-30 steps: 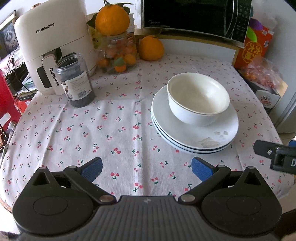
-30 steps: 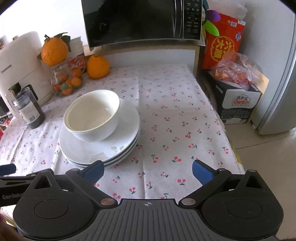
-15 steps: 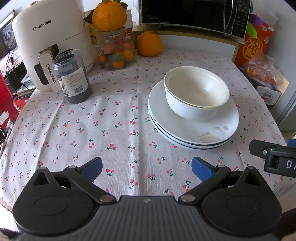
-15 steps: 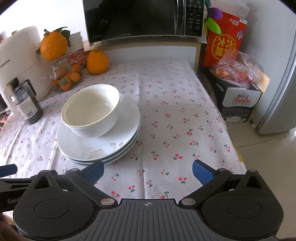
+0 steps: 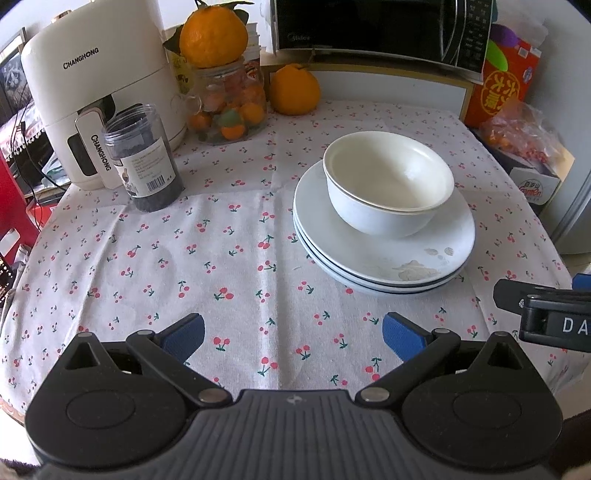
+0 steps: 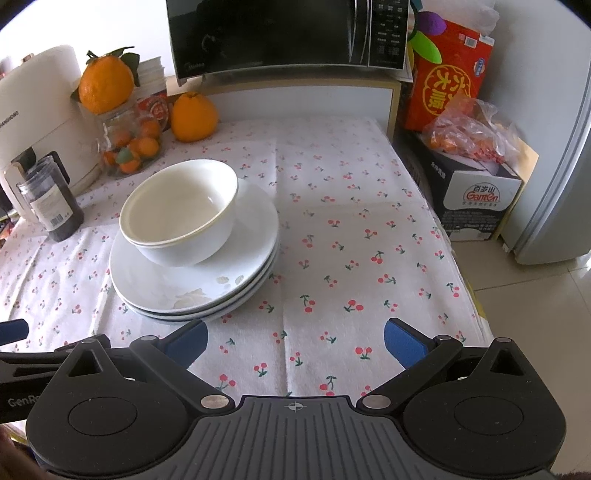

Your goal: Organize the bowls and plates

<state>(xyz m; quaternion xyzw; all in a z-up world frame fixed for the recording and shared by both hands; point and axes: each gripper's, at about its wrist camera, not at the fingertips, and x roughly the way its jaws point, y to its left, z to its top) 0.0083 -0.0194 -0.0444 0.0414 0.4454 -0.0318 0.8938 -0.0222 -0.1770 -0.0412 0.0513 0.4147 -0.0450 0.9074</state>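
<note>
Two nested white bowls (image 5: 388, 184) sit on a stack of white plates (image 5: 424, 258) on the cherry-print tablecloth; the top plate has dried food marks. The bowls (image 6: 181, 218) and plates (image 6: 236, 273) also show in the right wrist view, left of centre. My left gripper (image 5: 293, 334) is open and empty, hovering over the cloth in front of and left of the plates. My right gripper (image 6: 295, 338) is open and empty, near the front edge, to the right of the plates.
A white air fryer (image 5: 99, 88), a dark jar (image 5: 146, 158), a glass jar of fruit (image 5: 231, 107) topped with an orange, and another orange (image 5: 293, 90) stand at the back left. A microwave (image 6: 291, 33) is behind. Boxes and bags (image 6: 472, 177) stand off the table's right edge.
Both grippers have drawn back a little and the view has shifted slightly. The bowls and plates have not moved. Both jaws stay open.
</note>
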